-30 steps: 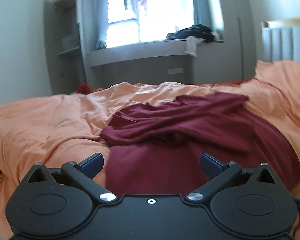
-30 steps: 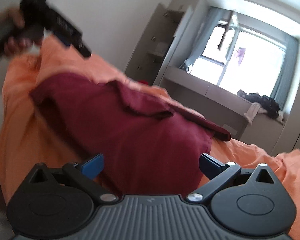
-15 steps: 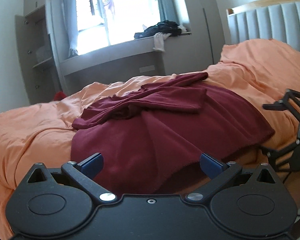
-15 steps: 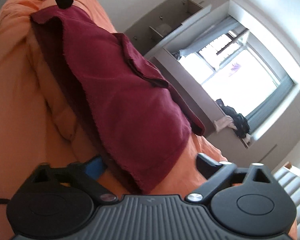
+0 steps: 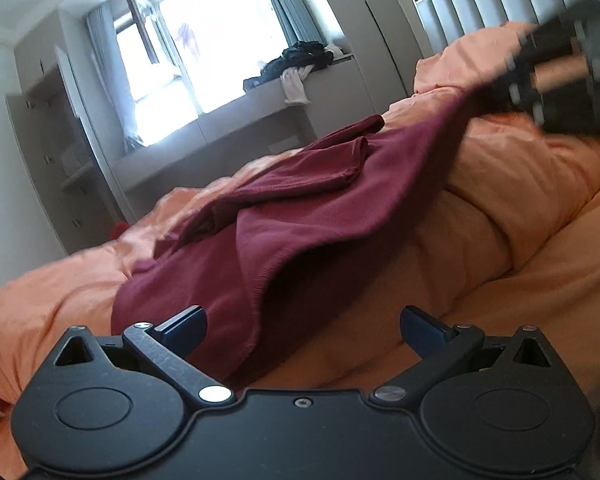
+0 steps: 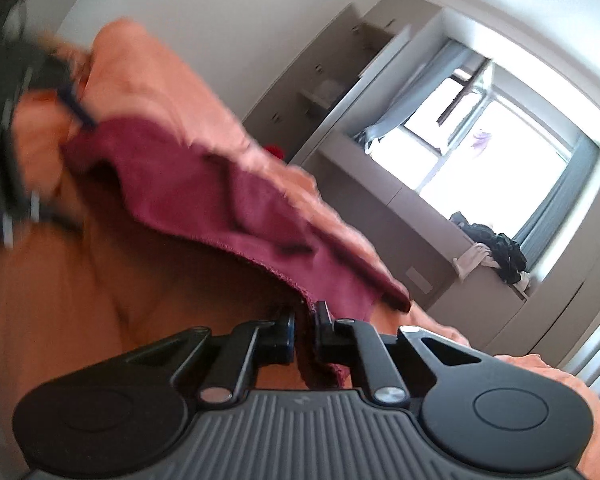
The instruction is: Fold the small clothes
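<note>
A dark red garment [image 5: 308,216] lies crumpled on the orange bed cover [image 5: 500,208]. My left gripper [image 5: 302,326] is open and low at the garment's near hem; the hem's edge hangs between its fingers and neither pad presses on it. In the right wrist view my right gripper [image 6: 304,322] is shut on the edge of the red garment [image 6: 204,192], and cloth bunches between its pads. The blurred black body of the right tool [image 5: 560,76] shows at the upper right of the left wrist view, with the garment's far corner raised toward it.
A padded headboard [image 5: 500,0] stands at the right. Under the window, a sill [image 5: 260,104] carries a pile of dark and white clothes [image 5: 300,60]. Open wardrobe shelves [image 5: 60,152] fill the left wall. The left tool's blurred body [image 6: 8,132] crosses the right wrist view.
The right jaws went from wide open to shut on the garment's edge, which rose off the bed. The left gripper sank toward the near hem and rolled, tilting its view.
</note>
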A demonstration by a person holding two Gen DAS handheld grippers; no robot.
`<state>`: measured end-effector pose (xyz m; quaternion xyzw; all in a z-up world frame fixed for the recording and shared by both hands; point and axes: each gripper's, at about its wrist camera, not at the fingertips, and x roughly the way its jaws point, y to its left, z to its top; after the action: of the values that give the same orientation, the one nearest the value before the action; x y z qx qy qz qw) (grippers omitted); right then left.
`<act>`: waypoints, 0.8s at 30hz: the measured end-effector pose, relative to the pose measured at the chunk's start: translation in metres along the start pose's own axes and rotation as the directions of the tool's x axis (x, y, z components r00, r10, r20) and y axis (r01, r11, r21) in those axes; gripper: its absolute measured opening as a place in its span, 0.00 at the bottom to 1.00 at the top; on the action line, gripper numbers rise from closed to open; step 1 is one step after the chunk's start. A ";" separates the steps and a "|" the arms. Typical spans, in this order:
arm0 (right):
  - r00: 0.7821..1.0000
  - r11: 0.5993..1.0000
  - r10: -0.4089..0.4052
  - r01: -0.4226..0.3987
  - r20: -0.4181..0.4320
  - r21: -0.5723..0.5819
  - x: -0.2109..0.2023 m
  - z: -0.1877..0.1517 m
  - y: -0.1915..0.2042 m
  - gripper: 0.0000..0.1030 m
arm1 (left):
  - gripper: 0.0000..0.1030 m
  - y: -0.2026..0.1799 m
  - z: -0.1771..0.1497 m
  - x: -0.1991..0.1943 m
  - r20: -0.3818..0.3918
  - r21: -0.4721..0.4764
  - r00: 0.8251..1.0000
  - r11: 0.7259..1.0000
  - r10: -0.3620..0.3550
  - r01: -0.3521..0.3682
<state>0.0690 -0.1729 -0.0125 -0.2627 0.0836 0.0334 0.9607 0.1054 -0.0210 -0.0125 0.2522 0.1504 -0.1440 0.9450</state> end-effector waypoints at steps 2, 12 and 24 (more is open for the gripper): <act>1.000 0.999 0.005 -0.006 0.018 0.035 -0.002 0.008 -0.012 0.08 | 0.99 -0.004 0.002 0.010 -0.013 0.000 0.998 0.999 0.055 -0.055; 0.993 0.992 -0.072 0.062 0.093 0.108 -0.021 0.011 -0.033 0.07 | 0.40 0.043 -0.001 0.019 -0.077 -0.103 0.961 0.957 0.265 -0.272; 0.972 0.959 -0.206 0.178 0.109 0.219 -0.042 0.000 -0.039 0.04 | 0.04 0.062 0.024 -0.028 0.064 -0.139 0.941 0.937 0.332 -0.321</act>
<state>0.0315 -0.2077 0.0148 -0.1649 -0.0025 -0.0520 0.9849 0.1069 0.0237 0.0441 0.2068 0.0742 0.0141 0.9755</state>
